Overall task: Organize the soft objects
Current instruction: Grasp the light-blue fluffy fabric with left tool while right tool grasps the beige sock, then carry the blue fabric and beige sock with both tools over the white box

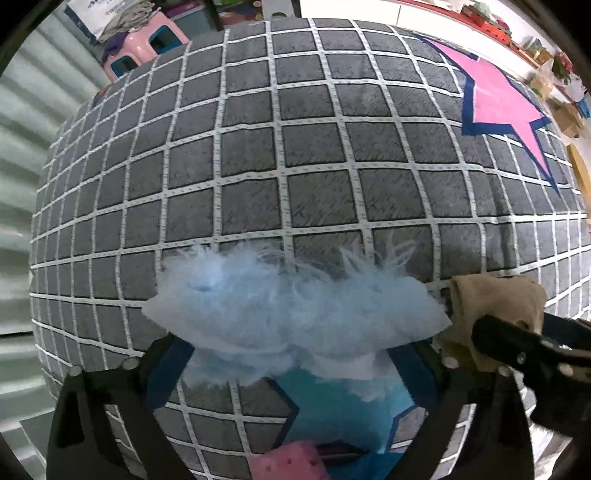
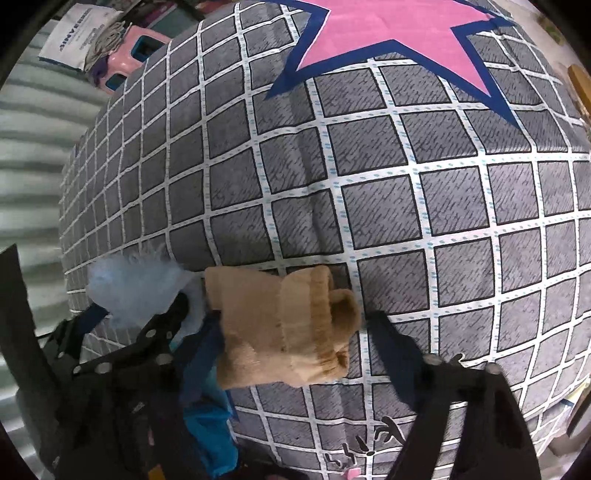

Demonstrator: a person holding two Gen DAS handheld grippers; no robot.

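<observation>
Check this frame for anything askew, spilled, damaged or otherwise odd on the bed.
Nothing stands out. The fluffy blue item sits between the left gripper fingers, the tan knit piece between the right gripper fingers, both over the grid-patterned bedcover. The tan piece is bunched, which is normal for soft fabric. No visible spills or tears.

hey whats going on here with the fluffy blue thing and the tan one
A person is sorting soft items over a grey checked bedspread printed with a pink star. The left hand-held gripper has a fluffy light-blue item between its fingers, the right hand-held gripper a tan knitted item, side by side. Whether either grip is tight is unclear. A pink sponge sits at the left view's bottom edge.
</observation>
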